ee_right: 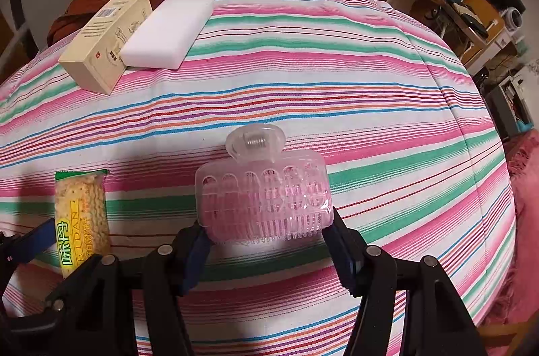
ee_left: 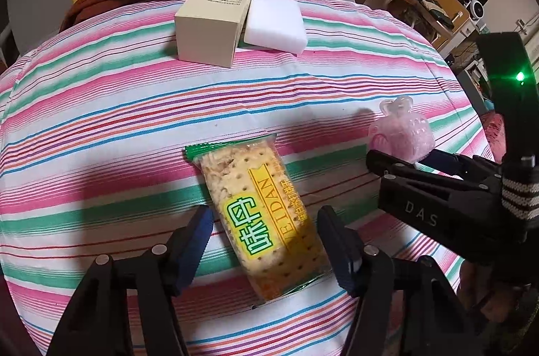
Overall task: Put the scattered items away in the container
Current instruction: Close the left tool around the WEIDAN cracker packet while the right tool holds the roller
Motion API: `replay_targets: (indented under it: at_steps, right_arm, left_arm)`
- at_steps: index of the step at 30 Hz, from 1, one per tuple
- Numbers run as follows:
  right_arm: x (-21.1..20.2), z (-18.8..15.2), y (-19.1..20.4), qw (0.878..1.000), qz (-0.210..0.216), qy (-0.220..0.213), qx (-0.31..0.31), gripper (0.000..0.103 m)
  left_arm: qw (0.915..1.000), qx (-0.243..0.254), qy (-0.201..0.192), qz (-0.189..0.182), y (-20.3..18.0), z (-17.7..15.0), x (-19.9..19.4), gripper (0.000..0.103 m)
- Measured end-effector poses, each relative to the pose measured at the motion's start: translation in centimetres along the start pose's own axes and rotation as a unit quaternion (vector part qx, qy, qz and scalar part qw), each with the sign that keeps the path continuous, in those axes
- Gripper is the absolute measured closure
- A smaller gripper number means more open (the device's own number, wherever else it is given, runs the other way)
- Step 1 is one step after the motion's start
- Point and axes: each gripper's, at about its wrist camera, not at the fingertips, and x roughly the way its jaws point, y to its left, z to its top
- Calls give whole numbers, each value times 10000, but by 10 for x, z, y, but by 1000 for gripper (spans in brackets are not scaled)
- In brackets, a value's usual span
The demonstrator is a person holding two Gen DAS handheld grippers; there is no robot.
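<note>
Left tongs (ee_left: 264, 241) astride cracker packet (ee_left: 261, 221)

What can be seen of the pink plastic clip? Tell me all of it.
The pink plastic clip is a translucent hair-roller style clamp: a slotted, rounded shell over a bristled pink core, with a clear thumb tab and a metal spring on its far side. It looks like hard plastic. It sits between the fingers of the right gripper, whose blue pads press its two ends, just over the striped cloth. In the left wrist view it shows behind the right gripper's finger, to the right of the cracker packet.
</note>
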Motion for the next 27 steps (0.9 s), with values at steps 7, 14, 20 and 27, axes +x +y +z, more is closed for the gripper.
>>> replay_targets:
  at_steps: [7,14,20,27]
  right_arm:
    - [3,3,-8,9995,212,81,241,39]
    - [2,3,-4,9996,209,31,175,39]
    - [-2,3,6,9998,89,-119,-102,39]
    - [-8,1,33,9954,397,-449,-746,39]
  left_arm:
    - [9997,152,-124,112,-4,-4,0,42]
    - [9983,531,-229,82,3,-13,-6,50]
    - [9966,776,-252,-105,26,-38,-25,52]
    - [9943,981,-424,-58,54,-80,-50,52]
